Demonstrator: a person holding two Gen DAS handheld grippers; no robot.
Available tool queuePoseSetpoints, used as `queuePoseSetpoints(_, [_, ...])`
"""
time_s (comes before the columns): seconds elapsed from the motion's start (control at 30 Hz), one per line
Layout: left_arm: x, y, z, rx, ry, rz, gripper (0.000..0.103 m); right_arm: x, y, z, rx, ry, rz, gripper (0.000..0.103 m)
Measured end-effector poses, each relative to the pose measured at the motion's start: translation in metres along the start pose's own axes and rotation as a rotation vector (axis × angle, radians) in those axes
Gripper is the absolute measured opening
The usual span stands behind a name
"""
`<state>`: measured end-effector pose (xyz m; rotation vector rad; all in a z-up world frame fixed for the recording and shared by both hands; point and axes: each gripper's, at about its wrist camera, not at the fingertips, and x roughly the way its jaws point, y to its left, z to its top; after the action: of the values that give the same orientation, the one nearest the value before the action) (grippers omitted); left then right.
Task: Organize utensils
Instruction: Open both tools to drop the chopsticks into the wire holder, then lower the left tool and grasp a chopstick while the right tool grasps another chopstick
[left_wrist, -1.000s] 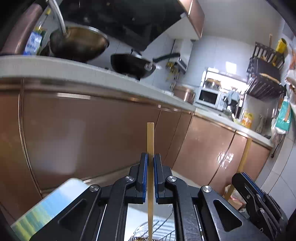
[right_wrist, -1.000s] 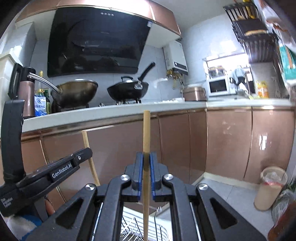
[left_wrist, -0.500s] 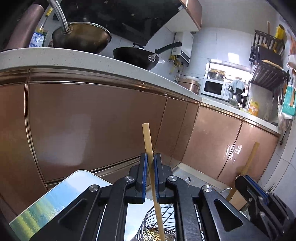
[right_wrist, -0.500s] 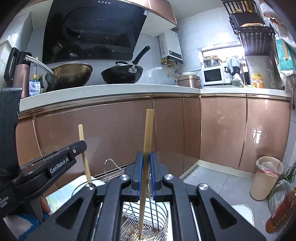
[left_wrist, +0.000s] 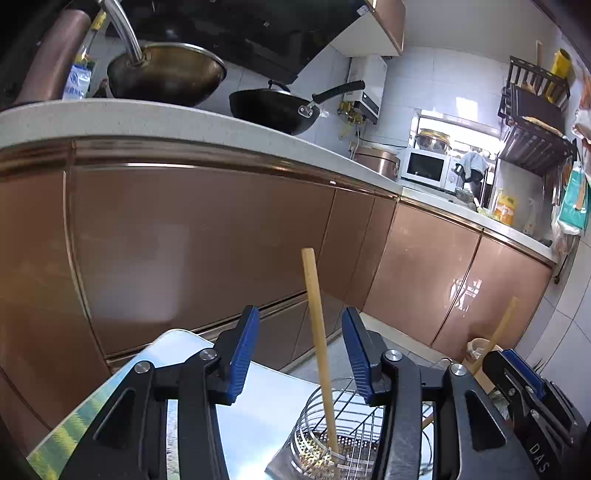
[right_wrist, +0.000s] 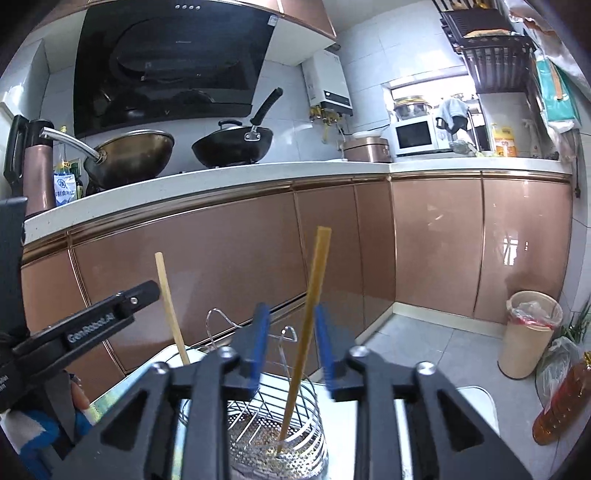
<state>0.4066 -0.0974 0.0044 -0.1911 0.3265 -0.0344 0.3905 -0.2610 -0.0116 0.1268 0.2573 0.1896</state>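
The left gripper is opening its jaws, so its chopstick is standing loose between the pads, tip resting in the wire utensil holder where utensils belong. The right gripper, angled slightly downward too, is opening likewise, freeing the second chopstick into that holder.

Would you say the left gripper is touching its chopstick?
Apart: the left wrist view shows the opening left gripper with clear gaps either side of the chopstick.

Chopstick untouched between opening tool pads
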Motion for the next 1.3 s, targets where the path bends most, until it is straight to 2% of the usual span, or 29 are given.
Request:
queuePoseSetpoints(0.2, [-0.043,0.012,0.013,0.025,-0.012,0.002,0.047,-0.037,0.004,0.008,-0.006,-0.01,-0.019,0.028])
queuePoseSetpoints(0.3, [-0.07,0.024,0.021,0.032,0.008,-0.006,0.047,-0.065,0.01,0.017,-0.015,-0.024,-0.023,0.028])
queuePoseSetpoints(0.43, [-0.102,0.04,0.03,0.066,0.068,-0.003,0.047,-0.104,0.02,0.028,-0.043,-0.025,-0.021,0.028])
queuePoseSetpoints(0.57, [-0.133,0.067,0.036,0.065,0.174,-0.014,0.047,-0.139,0.032,0.036,-0.06,0.02,-0.007,0.028])
queuePoseSetpoints(0.7, [-0.156,0.089,0.031,0.064,0.288,-0.053,0.047,-0.158,0.047,0.034,-0.066,0.135,0.043,0.028])
queuePoseSetpoints(0.83, [-0.159,0.103,0.008,0.089,0.479,-0.141,0.042,-0.156,0.056,0.023,-0.052,0.288,0.112,0.027])
queuePoseSetpoints(1.0, [-0.133,0.11,-0.029,0.109,0.71,-0.166,0.042,-0.137,0.072,-0.008,-0.081,0.502,0.149,0.027])
queuePoseSetpoints(1.1, [-0.106,0.112,-0.052,0.089,0.846,-0.165,0.041,-0.124,0.079,-0.027,-0.1,0.592,0.161,0.027])
queuePoseSetpoints(1.23, [-0.075,0.106,-0.076,0.091,0.967,-0.149,0.041,-0.098,0.085,-0.051,-0.107,0.692,0.178,0.027])
queuePoseSetpoints(1.3, [-0.065,0.101,-0.084,0.112,0.995,-0.129,0.041,-0.084,0.086,-0.062,-0.11,0.731,0.186,0.027])
